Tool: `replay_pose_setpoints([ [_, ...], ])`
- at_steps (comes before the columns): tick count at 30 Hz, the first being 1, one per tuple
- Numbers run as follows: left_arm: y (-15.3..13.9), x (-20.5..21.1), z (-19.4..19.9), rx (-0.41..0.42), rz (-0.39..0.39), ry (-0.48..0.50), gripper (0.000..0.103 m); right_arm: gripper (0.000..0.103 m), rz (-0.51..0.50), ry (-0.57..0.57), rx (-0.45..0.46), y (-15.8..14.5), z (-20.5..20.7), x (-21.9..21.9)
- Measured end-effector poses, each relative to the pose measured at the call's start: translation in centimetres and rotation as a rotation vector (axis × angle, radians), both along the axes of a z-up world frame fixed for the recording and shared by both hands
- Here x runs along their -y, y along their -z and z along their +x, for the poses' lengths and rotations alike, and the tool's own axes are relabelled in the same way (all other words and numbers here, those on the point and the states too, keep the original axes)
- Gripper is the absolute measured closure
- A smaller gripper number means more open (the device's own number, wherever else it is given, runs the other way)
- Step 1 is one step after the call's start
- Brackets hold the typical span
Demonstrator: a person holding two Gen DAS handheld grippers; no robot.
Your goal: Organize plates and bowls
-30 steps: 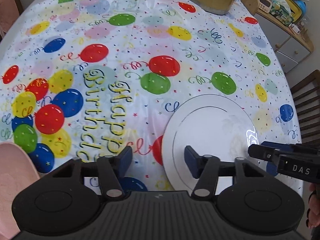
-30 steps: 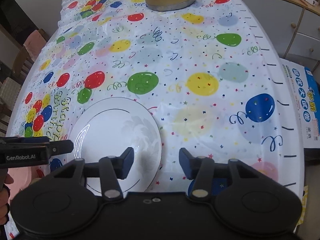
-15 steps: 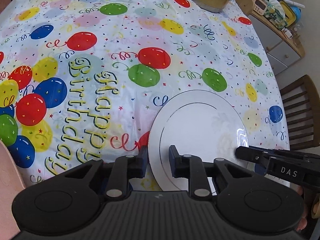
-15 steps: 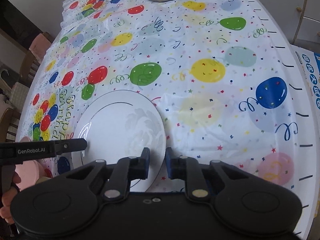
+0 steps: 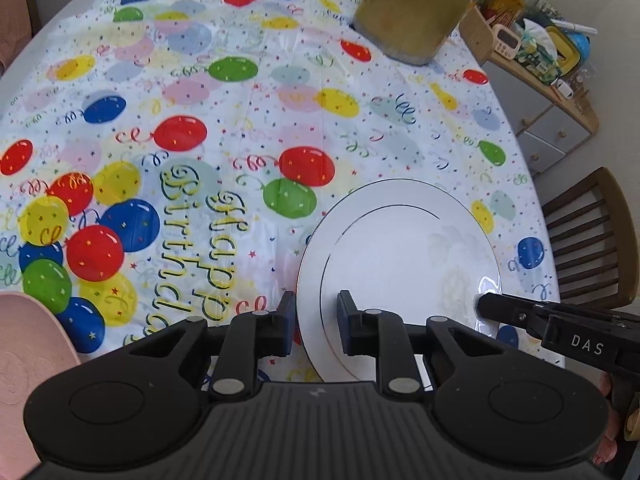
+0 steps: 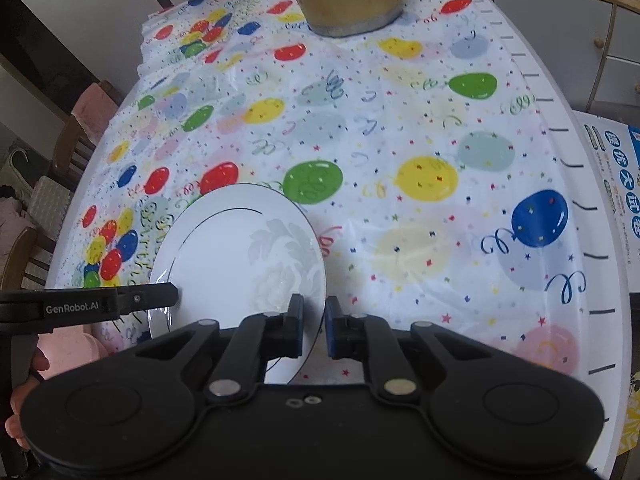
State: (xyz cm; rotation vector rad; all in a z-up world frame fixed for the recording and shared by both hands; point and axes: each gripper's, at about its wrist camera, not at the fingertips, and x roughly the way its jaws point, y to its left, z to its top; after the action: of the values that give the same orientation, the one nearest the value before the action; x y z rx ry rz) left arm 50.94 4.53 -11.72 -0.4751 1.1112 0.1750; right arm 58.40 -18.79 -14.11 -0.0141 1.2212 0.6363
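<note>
A white plate [image 5: 400,264] with a thin dark ring and a faint floral print lies near the front of the balloon tablecloth [image 5: 240,128]. My left gripper [image 5: 316,312] is shut on its left rim. In the right wrist view, my right gripper [image 6: 314,312] has the plate's [image 6: 240,256] right rim between its pads and its jaws are closing on it. Each gripper's black tip shows in the other's view: the right gripper [image 5: 486,306], the left gripper [image 6: 172,294]. A pink dish [image 5: 24,364] sits at the table's front left edge.
A tall gold-coloured cylinder [image 5: 412,8] stands at the far side of the table. A wooden chair [image 5: 588,248] and a cluttered cabinet [image 5: 540,108] are to the right. More chairs [image 6: 48,200] stand on the left, and a printed box [image 6: 616,184] is beyond the right edge.
Both grippers went from wide open around the plate's rims to closed on them. The left side of the plate has come up a little.
</note>
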Motion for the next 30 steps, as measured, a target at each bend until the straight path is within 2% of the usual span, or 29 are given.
replay_pose_setpoints([
  [6,-2.9,0.1,-2.2,0.017,0.011,0.007,0.082,0.094,0.018,0.009,0.028,-2.9,-1.1,0.0],
  [16,-6.6,0.9,-9.1,0.017,0.018,0.033,0.082,0.094,0.031,0.0,0.056,-7.5,-6.7,0.3],
  [30,-8.1,1.1,-20.8,-0.003,-0.006,0.073,0.082,0.094,0.023,0.01,0.052,-10.1,-17.3,0.6],
])
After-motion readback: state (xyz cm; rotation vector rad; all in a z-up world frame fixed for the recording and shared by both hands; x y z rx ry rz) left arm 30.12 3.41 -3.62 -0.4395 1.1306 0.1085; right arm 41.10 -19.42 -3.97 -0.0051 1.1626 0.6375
